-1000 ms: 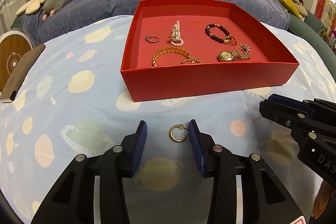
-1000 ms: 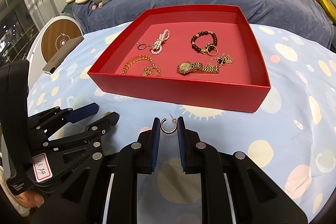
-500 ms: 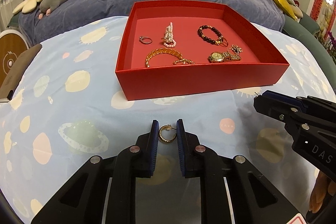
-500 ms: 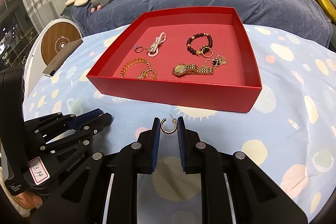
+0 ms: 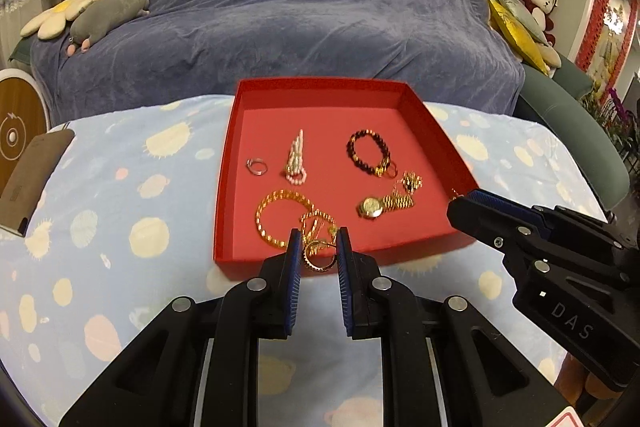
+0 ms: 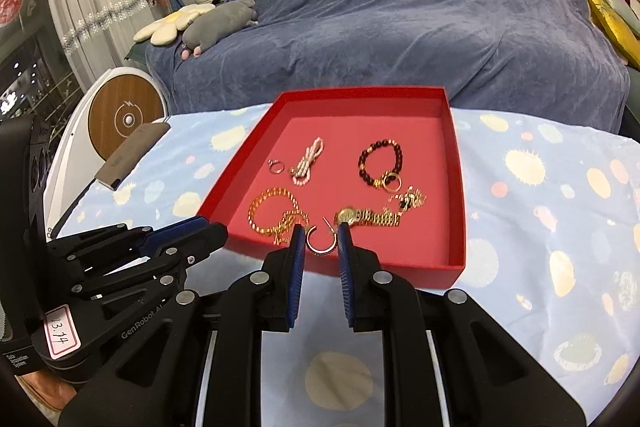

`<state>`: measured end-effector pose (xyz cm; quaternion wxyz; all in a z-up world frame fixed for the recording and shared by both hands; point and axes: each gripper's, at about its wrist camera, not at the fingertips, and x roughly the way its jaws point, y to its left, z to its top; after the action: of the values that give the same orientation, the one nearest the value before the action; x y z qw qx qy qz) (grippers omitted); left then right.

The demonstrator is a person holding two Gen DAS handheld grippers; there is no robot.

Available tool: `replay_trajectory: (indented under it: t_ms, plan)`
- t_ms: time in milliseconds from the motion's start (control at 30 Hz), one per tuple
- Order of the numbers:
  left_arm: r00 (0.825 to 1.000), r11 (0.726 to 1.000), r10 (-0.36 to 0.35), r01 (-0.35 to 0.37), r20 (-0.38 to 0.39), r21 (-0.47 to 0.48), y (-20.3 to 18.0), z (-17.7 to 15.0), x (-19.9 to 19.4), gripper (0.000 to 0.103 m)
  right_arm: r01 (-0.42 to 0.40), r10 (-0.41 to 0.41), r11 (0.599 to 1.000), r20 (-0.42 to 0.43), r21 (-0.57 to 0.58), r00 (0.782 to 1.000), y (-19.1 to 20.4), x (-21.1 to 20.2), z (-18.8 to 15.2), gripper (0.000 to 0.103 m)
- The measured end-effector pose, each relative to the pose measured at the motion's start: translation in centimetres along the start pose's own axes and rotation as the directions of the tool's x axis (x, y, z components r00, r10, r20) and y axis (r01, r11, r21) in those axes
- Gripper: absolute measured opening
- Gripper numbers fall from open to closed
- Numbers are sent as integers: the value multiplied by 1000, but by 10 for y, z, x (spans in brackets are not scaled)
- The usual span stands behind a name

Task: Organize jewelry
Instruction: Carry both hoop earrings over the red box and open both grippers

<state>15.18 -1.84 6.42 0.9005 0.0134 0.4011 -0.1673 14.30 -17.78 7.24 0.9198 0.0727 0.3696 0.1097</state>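
An open red box (image 5: 222, 187) (image 6: 457, 267) sits on the spotted blue cloth, holding a ring (image 5: 256, 165), a pearl bracelet (image 5: 296, 163), a dark bead bracelet (image 5: 368, 153), a gold chain bracelet (image 5: 280, 211) and a gold watch (image 5: 372, 207). My left gripper (image 5: 319, 242) is shut on a gold hoop earring (image 5: 318, 267), held in the air at the box's near wall. My right gripper (image 6: 320, 233) is shut on a second gold hoop earring (image 6: 320, 250), also lifted above the near wall. Each gripper shows in the other's view: right gripper (image 5: 470, 202), left gripper (image 6: 210, 229).
Behind the table stands a sofa under a blue-grey cover (image 5: 300, 7) with plush toys (image 5: 108, 15) on its left end. A grey flat pouch (image 5: 36, 171) lies at the table's left edge, beside a round white and wood device (image 6: 124, 117).
The left jaws closed on the earring that lay between them. Both grippers then rose off the cloth with their earrings, and the box's near wall now sits right under the fingertips.
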Motion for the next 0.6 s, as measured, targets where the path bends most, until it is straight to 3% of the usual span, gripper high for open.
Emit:
replay_trajectory:
  t_ms: [267, 600]
  plan:
    - [1000, 1000, 10, -9, 23, -27, 1, 53, 35, 14, 53, -53, 998, 19, 30, 998, -23, 24, 42, 16]
    - [999, 999, 52, -52, -6, 2, -7, 75, 88, 14, 85, -84, 991, -23, 101, 996, -62, 73, 62, 16]
